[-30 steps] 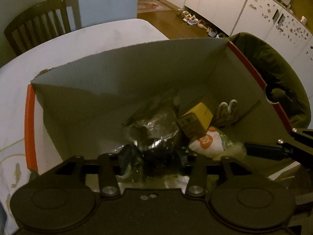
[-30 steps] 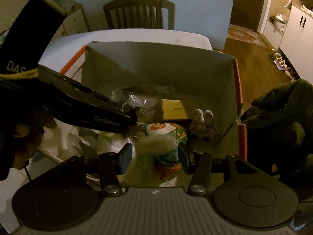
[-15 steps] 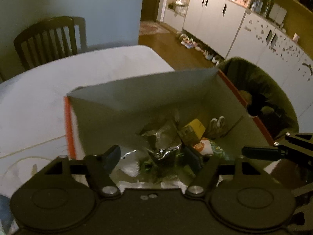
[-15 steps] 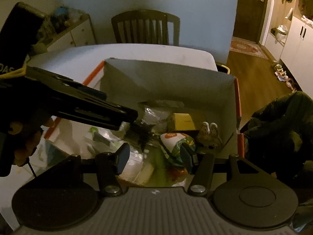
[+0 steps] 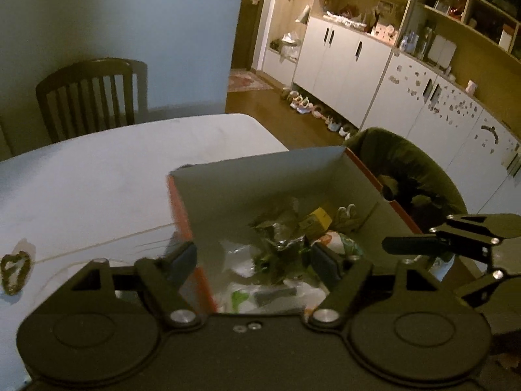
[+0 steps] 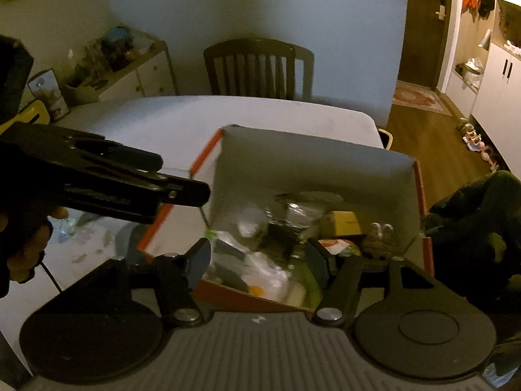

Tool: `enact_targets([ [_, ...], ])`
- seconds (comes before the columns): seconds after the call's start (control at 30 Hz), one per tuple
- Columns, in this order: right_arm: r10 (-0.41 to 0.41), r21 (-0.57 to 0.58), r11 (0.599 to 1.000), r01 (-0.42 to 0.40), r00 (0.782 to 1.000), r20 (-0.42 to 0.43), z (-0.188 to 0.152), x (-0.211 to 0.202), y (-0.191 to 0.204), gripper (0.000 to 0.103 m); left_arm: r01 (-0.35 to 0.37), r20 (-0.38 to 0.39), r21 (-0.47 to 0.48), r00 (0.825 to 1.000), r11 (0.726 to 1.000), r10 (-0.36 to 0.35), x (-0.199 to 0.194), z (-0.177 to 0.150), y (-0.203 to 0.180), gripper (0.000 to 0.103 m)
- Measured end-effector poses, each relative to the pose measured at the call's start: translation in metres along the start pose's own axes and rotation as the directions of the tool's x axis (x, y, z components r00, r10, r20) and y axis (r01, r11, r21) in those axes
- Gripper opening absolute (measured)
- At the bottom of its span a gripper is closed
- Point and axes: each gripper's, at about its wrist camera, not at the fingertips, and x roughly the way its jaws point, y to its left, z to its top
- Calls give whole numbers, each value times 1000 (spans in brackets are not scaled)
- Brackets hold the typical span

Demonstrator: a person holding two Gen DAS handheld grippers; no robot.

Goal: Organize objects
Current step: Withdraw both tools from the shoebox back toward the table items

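Dim kitchen-dining room, white table (image 5: 114, 176). Left gripper (image 5: 254, 257) and right gripper (image 6: 257, 257): jaws spread wide, both empty, hovering over the orange-edged cardboard box (image 6: 312, 163) near the table's right edge. Box contents murky: crumpled foil wrapper (image 5: 280, 231), yellow carton (image 5: 317, 220), clear bags, all blurred. No label is legible. Chair (image 6: 259, 66) behind the table.

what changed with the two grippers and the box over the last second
Both grippers pulled up and back from the box. The left gripper, shut low among the bags a second ago, opened and now holds nothing. The right gripper stayed open and empty. The yellow carton and bags remain in the box.
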Motion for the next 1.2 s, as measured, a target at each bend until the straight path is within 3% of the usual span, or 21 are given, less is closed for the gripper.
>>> enact_targets([
  [0.27, 42, -8, 999, -41, 999, 28, 5, -6, 52, 69, -23, 48, -28, 999, 999, 24, -48, -13, 50, 87],
  [0.63, 109, -55, 993, -108, 994, 10, 10, 20, 147, 80, -139, 77, -69, 987, 988, 144, -87, -26, 142, 102],
  [0.97, 156, -92, 983, -159, 987, -33, 19, 64, 229, 80, -204, 41, -96, 977, 974, 208, -84, -45, 216, 102],
  [1.2, 169, -131, 975, -180, 981, -95, 16, 106, 277, 80, -252, 31, -126, 966, 960, 257, -58, -52, 254, 103],
])
